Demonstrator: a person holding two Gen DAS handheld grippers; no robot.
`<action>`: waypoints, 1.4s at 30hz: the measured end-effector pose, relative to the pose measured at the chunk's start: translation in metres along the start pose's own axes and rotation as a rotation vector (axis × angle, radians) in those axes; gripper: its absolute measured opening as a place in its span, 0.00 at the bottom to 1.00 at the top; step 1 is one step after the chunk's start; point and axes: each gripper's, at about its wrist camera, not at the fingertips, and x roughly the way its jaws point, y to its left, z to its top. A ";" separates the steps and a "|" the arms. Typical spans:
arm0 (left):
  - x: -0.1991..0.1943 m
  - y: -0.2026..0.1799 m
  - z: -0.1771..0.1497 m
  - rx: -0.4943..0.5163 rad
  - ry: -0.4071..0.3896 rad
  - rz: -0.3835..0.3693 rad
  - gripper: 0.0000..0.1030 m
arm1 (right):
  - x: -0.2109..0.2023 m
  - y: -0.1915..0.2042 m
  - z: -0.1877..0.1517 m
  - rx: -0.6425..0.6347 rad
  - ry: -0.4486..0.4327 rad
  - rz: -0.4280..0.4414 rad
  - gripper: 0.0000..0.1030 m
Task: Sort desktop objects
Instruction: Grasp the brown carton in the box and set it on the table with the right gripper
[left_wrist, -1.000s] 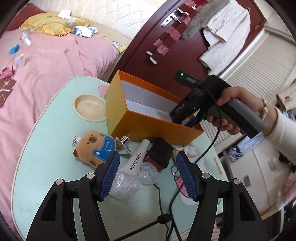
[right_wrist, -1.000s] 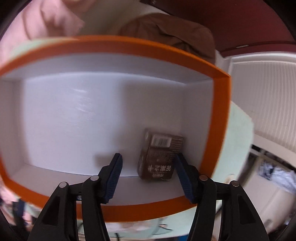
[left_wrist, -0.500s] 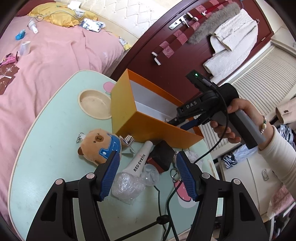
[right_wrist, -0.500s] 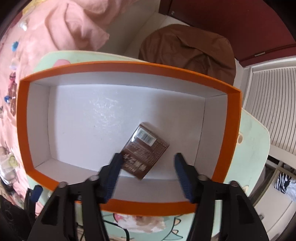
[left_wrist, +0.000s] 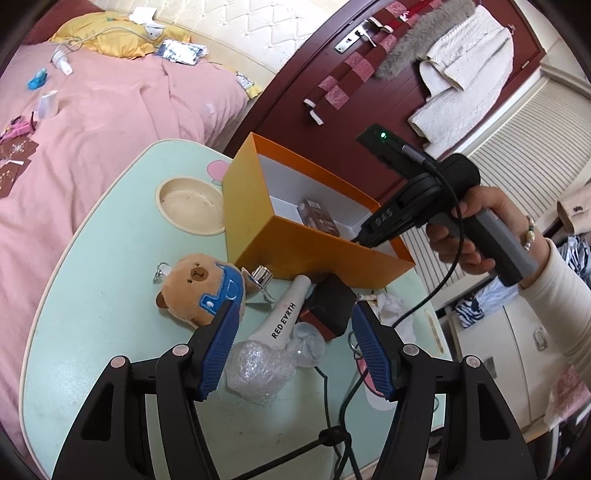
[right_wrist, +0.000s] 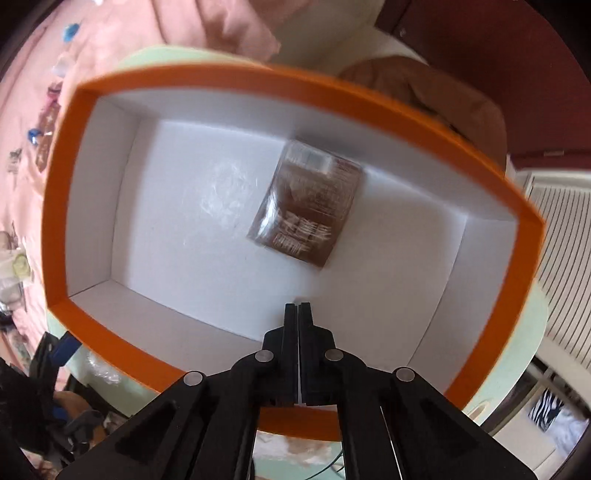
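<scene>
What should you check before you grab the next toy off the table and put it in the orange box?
1. Right gripper empty: ok, its jaws are shut on nothing, above the orange box.
2. Brown packet lying inside the box: ok, flat on the white floor.
3. Room left in the box: ok, most of the floor is bare.
4. Left gripper ready: ok, jaws open, nothing between the pads.
5. Next things within view: ok, the plush bear and the RED EARTH tube lie on the table beside the box.
6. Black cable out of the way: not ok, it trails across the table near the bubble wrap.
</scene>
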 end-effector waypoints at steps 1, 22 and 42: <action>0.000 0.000 0.000 0.002 0.000 0.002 0.63 | -0.003 -0.004 -0.002 0.013 -0.013 0.023 0.02; 0.005 0.000 -0.002 0.003 0.015 0.010 0.63 | -0.012 -0.014 0.029 0.082 -0.191 0.030 0.56; -0.033 0.000 0.008 -0.013 -0.113 -0.079 0.63 | -0.090 0.015 -0.136 0.055 -0.506 0.336 0.38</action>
